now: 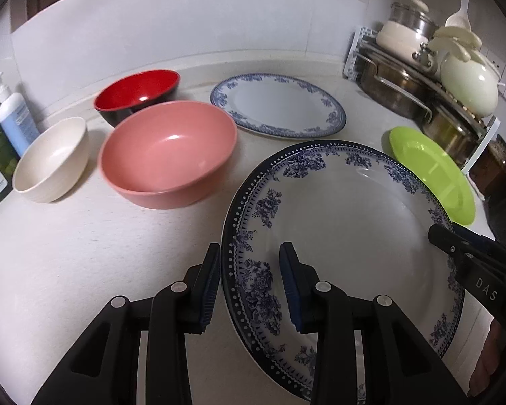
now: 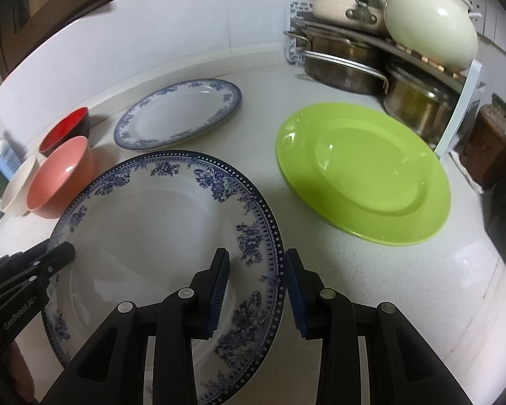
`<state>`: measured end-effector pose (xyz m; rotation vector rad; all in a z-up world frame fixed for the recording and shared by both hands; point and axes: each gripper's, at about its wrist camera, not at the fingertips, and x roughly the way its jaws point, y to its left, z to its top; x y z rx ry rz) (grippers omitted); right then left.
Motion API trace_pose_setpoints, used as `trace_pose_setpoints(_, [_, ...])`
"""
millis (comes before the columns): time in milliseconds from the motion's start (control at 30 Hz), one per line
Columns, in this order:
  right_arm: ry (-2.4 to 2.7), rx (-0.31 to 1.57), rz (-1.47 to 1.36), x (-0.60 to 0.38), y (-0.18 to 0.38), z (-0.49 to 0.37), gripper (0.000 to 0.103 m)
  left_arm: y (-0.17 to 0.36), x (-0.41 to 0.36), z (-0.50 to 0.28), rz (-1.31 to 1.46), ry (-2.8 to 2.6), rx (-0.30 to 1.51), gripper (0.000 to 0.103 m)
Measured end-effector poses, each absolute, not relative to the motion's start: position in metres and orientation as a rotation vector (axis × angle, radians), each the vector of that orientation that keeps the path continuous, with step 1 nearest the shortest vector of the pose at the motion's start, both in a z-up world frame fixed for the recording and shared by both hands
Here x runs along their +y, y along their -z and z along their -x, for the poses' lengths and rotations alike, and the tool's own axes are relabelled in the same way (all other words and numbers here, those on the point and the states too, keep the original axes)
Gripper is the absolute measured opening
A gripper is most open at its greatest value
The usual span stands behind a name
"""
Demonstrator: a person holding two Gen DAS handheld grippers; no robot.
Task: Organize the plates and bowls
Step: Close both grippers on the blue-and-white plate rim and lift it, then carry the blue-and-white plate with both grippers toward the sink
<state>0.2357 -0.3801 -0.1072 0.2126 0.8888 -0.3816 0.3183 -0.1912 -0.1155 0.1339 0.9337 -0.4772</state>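
A large white plate with a blue floral rim (image 1: 354, 219) (image 2: 145, 229) is held between both grippers, slightly above the counter. My left gripper (image 1: 251, 287) is shut on its left rim, and its tip shows in the right wrist view (image 2: 64, 253). My right gripper (image 2: 257, 290) is shut on the plate's right rim, and it shows in the left wrist view (image 1: 445, 236). A second blue-rimmed plate (image 1: 276, 104) (image 2: 178, 114) lies behind. A green plate (image 1: 431, 172) (image 2: 364, 175) lies to the right. A pink bowl (image 1: 168, 155), a red bowl (image 1: 136, 92) and a cream bowl (image 1: 50, 162) stand to the left.
A rack of steel pots and cream lidded pans (image 1: 438, 77) (image 2: 388, 50) fills the back right corner. A pump bottle (image 1: 13, 114) stands at the far left by the wall. A dark jar (image 2: 489, 148) sits right of the rack.
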Motion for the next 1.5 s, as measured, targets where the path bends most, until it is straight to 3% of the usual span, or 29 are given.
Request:
trace_pose_setpoints(667, [0.242,0.830,-0.127,-0.303,0.069,-0.230,0.035,0.077,-0.096,-0.288,-0.046,0.324,0.872,0.035])
trace_pose_setpoints(1500, [-0.084,0.868,-0.015,-0.147,0.090,-0.267,0.035,0.096,0.065,-0.266,0.063,0.001,0.911,0.035])
